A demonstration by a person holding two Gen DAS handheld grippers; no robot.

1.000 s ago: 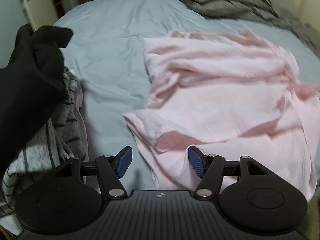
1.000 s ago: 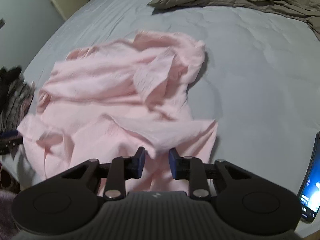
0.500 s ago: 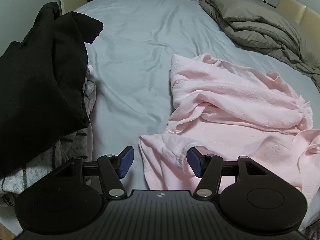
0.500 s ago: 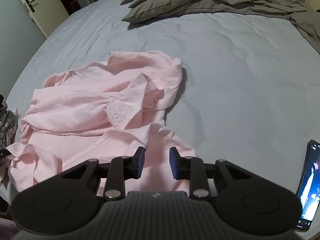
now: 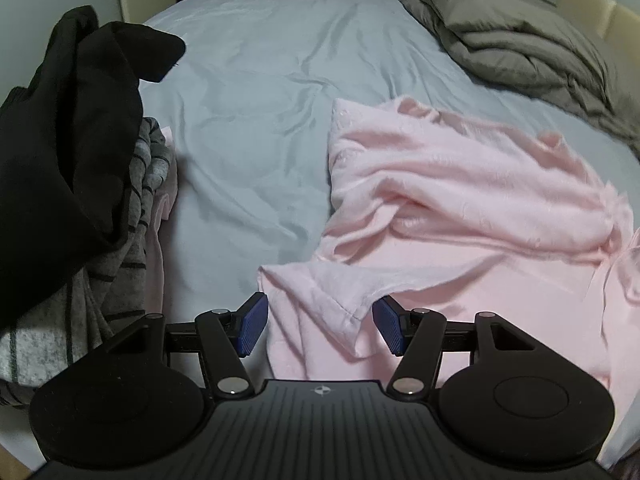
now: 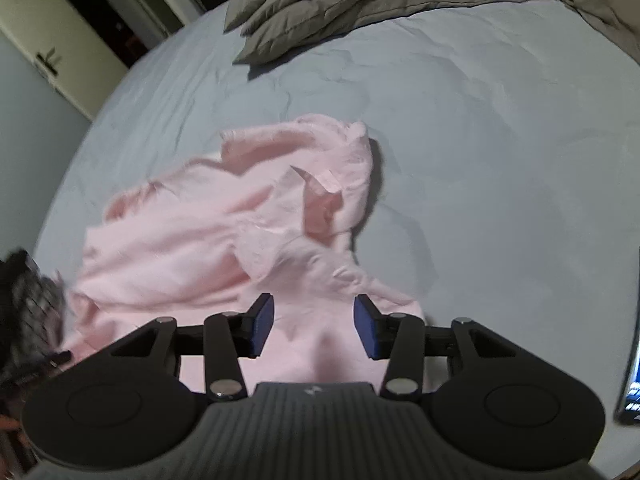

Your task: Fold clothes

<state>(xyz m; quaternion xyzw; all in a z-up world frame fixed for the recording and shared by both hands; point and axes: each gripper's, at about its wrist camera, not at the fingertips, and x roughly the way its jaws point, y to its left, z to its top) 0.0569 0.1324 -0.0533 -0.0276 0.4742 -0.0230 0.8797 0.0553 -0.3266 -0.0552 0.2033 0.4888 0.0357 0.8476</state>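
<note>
Right now your bed with the pale blue-grey sheet (image 5: 256, 120) fills both views, a rumpled taupe duvet (image 5: 516, 56) heaped at its far end and a cream door (image 6: 52, 56) off to the left. Black and grey striped clothes (image 5: 80, 184) pile at the bed's left edge; a lit phone (image 6: 632, 384) lies at the right edge. The crumpled pink textured shirt (image 5: 460, 208) lies near the bed's front edge. Your left gripper (image 5: 320, 326) hangs low over the shirt's near corner, jaws wide, cloth between them but unpinched. Your right gripper (image 6: 314, 326) hovers over the near hem, jaws wide too. Half a second ago the right jaws were narrow; they have since spread apart.
</note>
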